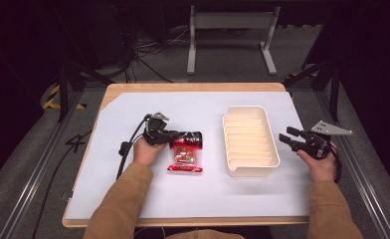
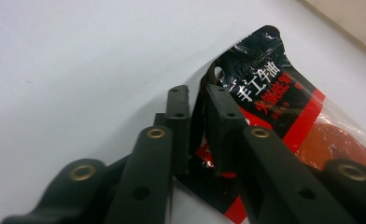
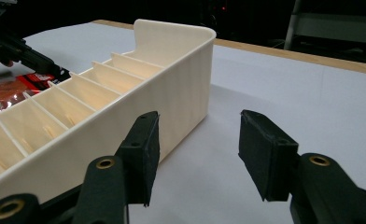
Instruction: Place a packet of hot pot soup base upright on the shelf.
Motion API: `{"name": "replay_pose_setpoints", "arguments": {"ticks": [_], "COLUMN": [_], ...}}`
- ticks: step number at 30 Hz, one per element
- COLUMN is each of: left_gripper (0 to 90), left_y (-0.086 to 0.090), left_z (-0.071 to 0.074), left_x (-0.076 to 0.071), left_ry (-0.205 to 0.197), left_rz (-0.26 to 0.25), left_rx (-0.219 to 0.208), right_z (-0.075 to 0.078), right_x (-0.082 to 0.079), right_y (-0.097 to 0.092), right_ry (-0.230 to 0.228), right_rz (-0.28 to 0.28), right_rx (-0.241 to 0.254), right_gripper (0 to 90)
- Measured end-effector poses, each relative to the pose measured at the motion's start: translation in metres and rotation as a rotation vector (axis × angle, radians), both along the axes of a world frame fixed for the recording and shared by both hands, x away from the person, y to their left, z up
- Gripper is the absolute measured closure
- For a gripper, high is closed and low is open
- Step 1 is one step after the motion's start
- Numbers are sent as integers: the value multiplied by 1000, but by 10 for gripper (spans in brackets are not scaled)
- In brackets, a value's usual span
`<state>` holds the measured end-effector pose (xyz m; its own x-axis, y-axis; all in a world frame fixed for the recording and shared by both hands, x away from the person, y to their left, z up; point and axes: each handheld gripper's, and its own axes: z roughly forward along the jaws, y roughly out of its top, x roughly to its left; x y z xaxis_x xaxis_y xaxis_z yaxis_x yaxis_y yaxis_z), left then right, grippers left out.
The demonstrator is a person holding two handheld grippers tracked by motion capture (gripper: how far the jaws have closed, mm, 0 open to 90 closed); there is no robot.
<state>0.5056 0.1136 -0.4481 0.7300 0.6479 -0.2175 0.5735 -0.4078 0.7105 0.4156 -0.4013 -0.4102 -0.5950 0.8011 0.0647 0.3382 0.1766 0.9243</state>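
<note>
A red and black snack packet [image 1: 186, 152] lies flat on the white table cover, left of a cream slotted tray [image 1: 249, 140]. My left gripper [image 1: 179, 134] is at the packet's top black edge, its jaws shut on that edge. In the left gripper view the packet [image 2: 284, 100] has its corner pinched between the two black fingers [image 2: 179, 112]. My right gripper [image 1: 285, 136] hovers just right of the tray, open, nothing between its jaws. In the right gripper view the tray's outer wall [image 3: 172, 98] stands left of the open gripper [image 3: 197, 151].
The tray has several thin dividers [image 1: 247, 144] and holds nothing. The wooden table edge [image 1: 193, 87] runs along the far side. A metal frame stand [image 1: 230, 37] sits on the floor beyond the table. Bare white cover [image 1: 133, 194] spreads near the front.
</note>
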Motion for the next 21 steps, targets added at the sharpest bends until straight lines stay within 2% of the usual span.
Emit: {"name": "replay_pose_setpoints", "arguments": {"ticks": [2,9,13,21], "left_gripper": [852,894,896,899], "left_y": [0,1,5,7], "left_z": [1,12,23,52], "left_x": [-1,-5,-10,-25], "left_ry": [7,-37,-53,-117], "left_rz": [2,-11,-24,-65], "left_rx": [1,-7,-37,-75], "right_z": [0,0,1,1], "right_x": [0,0,0,0], "right_y": [0,-1,-2,-4], "right_ry": [-1,-4,-4,-8], "right_rz": [-1,-5,-6,-12], "right_rx": [0,1,6,11], "right_gripper": [483,484,484,485]}}
